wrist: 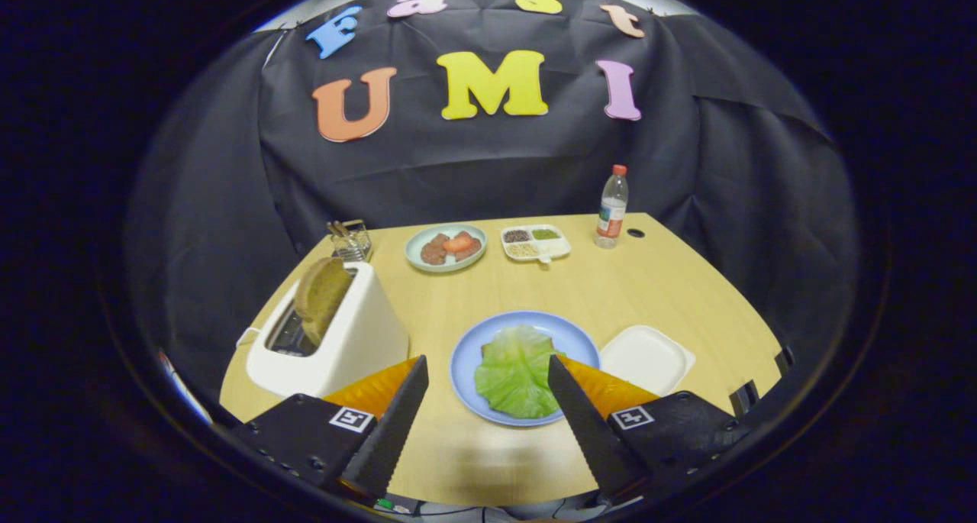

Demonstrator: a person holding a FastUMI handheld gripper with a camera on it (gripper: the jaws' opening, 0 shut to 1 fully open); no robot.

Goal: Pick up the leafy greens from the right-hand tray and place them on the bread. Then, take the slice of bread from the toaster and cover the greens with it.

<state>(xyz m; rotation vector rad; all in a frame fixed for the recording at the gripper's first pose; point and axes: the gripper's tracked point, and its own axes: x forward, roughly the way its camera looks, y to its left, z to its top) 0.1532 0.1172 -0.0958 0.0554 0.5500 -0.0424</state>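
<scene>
My tongs point(487, 370) are spread wide and hold nothing; both fingers point(397, 416) hang above the near part of the surface point(649, 279).

The leafy greens point(517, 370) lie on the blue plate point(465, 355), between and just ahead of my fingertips. A brown edge of bread point(485, 349) shows under the greens at their far left side. The right finger overlaps the near right rim of the plate in this view.

The right-hand tray point(647, 357), white and square, sits just beside the plate on its right.

The toaster point(336, 340) stands to the left of the plate, just beyond my left finger. A slice of bread point(320, 294) stands upright in its slot, tilted slightly, with its upper half above the top.

Well beyond the plate, along the far part of the surface:
- a wire holder point(351, 240) behind the toaster;
- a pale green plate point(446, 246) carrying brown and red food pieces;
- a divided white dish point(536, 243) with small fillings;
- a clear bottle point(612, 207) with a red cap, upright.
</scene>
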